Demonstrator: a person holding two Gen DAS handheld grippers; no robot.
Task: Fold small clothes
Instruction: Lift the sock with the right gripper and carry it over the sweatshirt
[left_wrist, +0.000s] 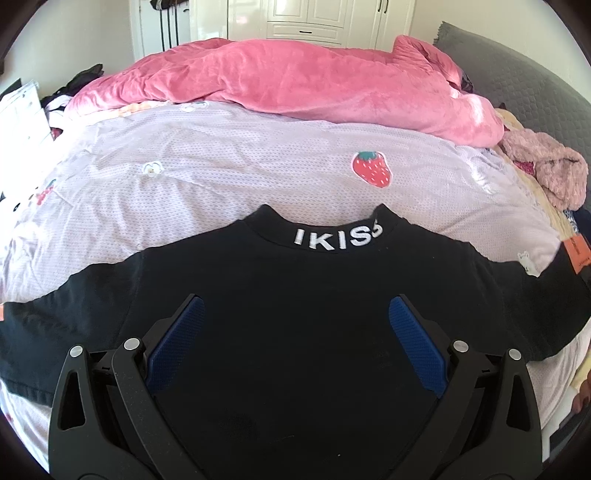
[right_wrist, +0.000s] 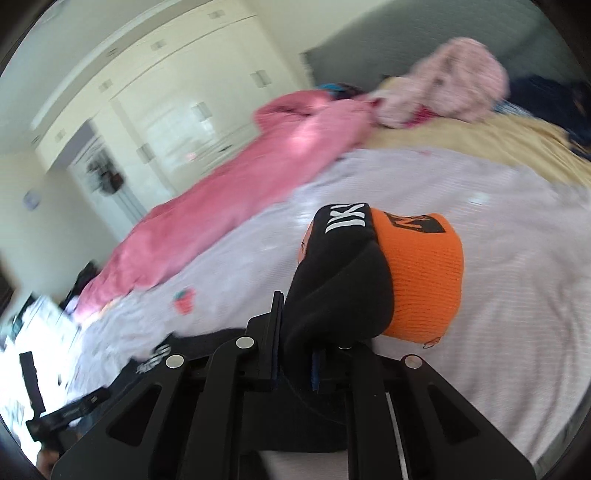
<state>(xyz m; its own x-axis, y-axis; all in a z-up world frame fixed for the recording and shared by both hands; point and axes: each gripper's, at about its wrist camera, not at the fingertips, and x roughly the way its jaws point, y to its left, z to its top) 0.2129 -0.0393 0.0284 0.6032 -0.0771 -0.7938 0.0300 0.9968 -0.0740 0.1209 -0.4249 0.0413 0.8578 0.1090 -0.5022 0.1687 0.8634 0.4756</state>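
A black shirt (left_wrist: 280, 266) with a white-lettered collar (left_wrist: 338, 236) lies flat, collar away from me, on the lavender bed sheet (left_wrist: 221, 177). My left gripper (left_wrist: 295, 301) hovers over the shirt's middle, open, its blue pads (left_wrist: 181, 332) spread wide with nothing between them. The right sleeve ends in an orange cuff (left_wrist: 576, 254) at the right edge. In the blurred right wrist view, my right gripper (right_wrist: 295, 332) is shut on that black sleeve (right_wrist: 340, 288), and the lifted fabric and its orange cuff (right_wrist: 424, 277) bunch up just past the fingers.
A crumpled pink blanket (left_wrist: 295, 81) fills the far half of the bed. A fluffy pink garment (left_wrist: 554, 173) and other clothes lie at the right by the grey headboard (left_wrist: 517, 74). White wardrobes (left_wrist: 321, 18) stand behind. Clutter sits off the bed's left side (left_wrist: 26, 110).
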